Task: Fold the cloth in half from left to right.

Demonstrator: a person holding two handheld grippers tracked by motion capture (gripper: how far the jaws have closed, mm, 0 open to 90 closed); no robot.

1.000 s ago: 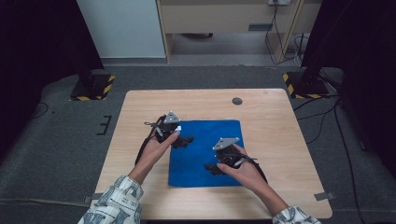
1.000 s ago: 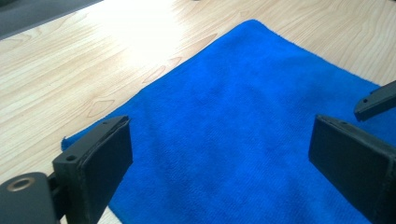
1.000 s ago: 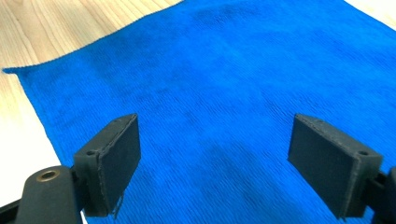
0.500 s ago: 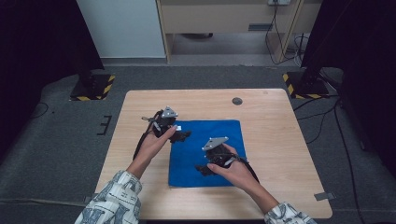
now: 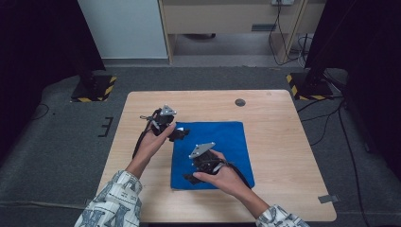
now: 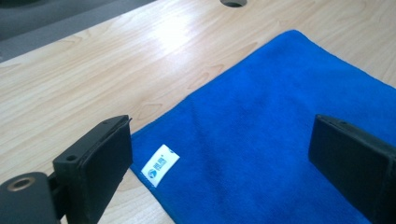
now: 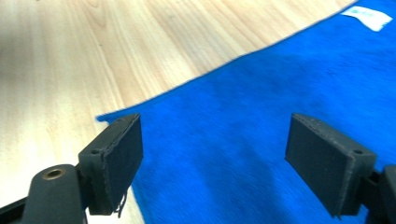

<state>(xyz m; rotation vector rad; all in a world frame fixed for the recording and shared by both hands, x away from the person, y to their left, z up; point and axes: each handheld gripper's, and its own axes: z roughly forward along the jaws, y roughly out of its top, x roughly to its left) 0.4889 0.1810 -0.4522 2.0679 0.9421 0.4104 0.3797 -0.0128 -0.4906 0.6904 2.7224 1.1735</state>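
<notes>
My left gripper (image 5: 178,134) hovers, jaws spread and empty, over the blue cloth's (image 5: 222,142) ten o'clock corner, by its white label (image 6: 160,165). My right gripper (image 5: 191,178), jaws wide, nothing pinched, sits over the seven o'clock corner, nearer the cloth. The cloth lies flat mid-table (image 5: 283,142).

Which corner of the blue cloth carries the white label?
The blue cloth's far left corner, under the left gripper; the white label lies just inside its edge.
</notes>
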